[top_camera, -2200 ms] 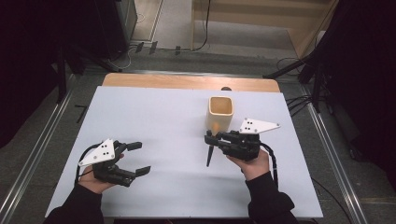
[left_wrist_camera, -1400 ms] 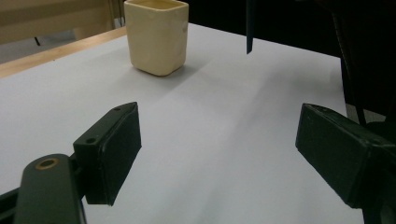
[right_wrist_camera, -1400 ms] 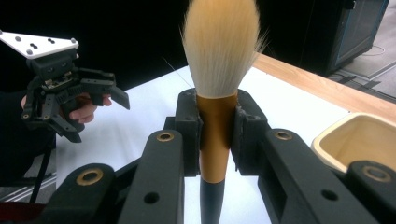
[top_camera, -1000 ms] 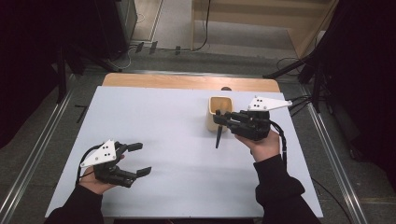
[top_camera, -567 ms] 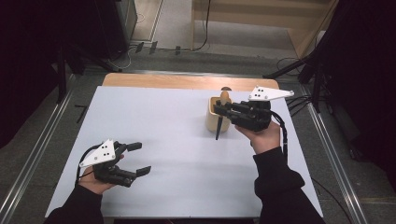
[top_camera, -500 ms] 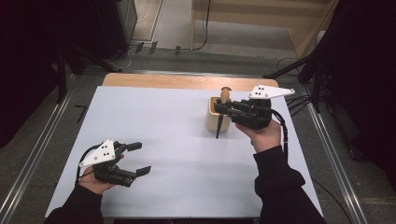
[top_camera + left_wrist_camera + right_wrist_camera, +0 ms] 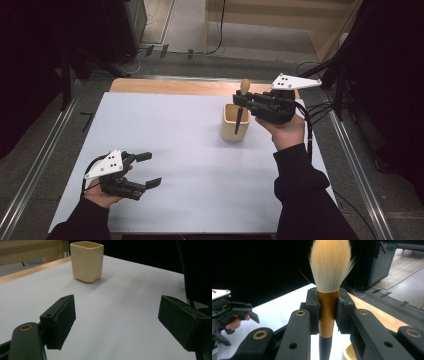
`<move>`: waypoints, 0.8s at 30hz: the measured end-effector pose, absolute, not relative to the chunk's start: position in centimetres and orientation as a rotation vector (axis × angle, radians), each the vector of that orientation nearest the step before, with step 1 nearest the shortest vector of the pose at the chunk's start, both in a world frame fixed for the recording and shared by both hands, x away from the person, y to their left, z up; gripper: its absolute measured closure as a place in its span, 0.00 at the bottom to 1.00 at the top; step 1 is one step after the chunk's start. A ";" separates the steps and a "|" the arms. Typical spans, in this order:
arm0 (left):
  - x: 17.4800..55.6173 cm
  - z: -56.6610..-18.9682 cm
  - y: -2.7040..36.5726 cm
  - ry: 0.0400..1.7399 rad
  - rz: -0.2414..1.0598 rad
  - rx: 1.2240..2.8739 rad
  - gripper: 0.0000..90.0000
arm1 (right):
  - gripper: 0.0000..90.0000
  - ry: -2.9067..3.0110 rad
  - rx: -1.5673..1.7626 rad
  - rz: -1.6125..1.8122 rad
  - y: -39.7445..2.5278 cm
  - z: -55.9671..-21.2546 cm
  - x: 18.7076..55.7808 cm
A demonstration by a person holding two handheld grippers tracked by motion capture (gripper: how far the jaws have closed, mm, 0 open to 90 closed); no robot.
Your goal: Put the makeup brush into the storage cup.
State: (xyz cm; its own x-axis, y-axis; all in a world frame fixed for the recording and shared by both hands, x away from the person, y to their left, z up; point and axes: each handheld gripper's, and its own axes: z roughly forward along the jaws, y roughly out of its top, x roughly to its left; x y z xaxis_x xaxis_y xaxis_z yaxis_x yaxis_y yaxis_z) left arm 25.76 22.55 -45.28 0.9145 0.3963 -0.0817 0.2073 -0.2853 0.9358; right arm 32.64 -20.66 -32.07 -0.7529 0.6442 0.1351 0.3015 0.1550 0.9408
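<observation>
Right tongs (image 7: 327, 312) clenched on one makeup brush (image 7: 328, 277), gripping its gold ferrule; brush stands upright, bristles up. In the high view I see the right tongs (image 7: 243, 102) holding the brush (image 7: 242, 102) over the cup (image 7: 235, 122), dark handle pointing down into its opening; can't tell whether the tip touches the bottom, the cup wall hides it. In the right gripper view the handle is cut off at the bottom edge and just a sliver of the cup rim (image 7: 348, 353) shows at the lower right. Left tongs (image 7: 117, 320) released, jaws wide apart with bare tabletop (image 7: 120, 305) between them, holding nothing. High view puts the left tongs (image 7: 147, 170) near the front left of the white tabletop (image 7: 175, 130), well apart from the cup. Left gripper view sees the cup (image 7: 87, 261) standing upright far ahead; the cup's inside is out of sight from that angle. Left tongs also visible far off at the left edge of the right gripper view, partly cut off. Count: one brush, one cup, two tongs, two hands. Surroundings beyond the tabletop are dark, hard to make out.
</observation>
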 end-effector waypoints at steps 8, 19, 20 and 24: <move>25.8 -45.2 22.7 0.442 0.195 1.873 0.17 | 0.85 2.090 0.935 1.608 -21.0 -31.4 34.1; 25.9 -45.3 22.9 0.451 0.191 1.863 0.17 | 0.85 2.053 0.984 1.566 -21.3 -31.5 35.9; 25.9 -45.3 22.9 0.452 0.192 1.866 0.17 | 0.85 2.047 0.992 1.567 -21.4 -31.6 36.1; 26.0 -45.3 22.9 0.453 0.187 1.864 0.17 | 0.85 2.019 1.011 1.564 -21.7 -31.9 36.6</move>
State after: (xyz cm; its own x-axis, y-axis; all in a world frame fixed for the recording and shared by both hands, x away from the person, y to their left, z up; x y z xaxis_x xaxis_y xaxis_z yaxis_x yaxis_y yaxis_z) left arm 25.95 22.88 -45.28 0.9128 0.3976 -0.0935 0.2156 -0.2747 0.9370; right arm 36.61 -21.70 -31.85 -0.6623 0.7395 0.1203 0.3012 0.1158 0.9465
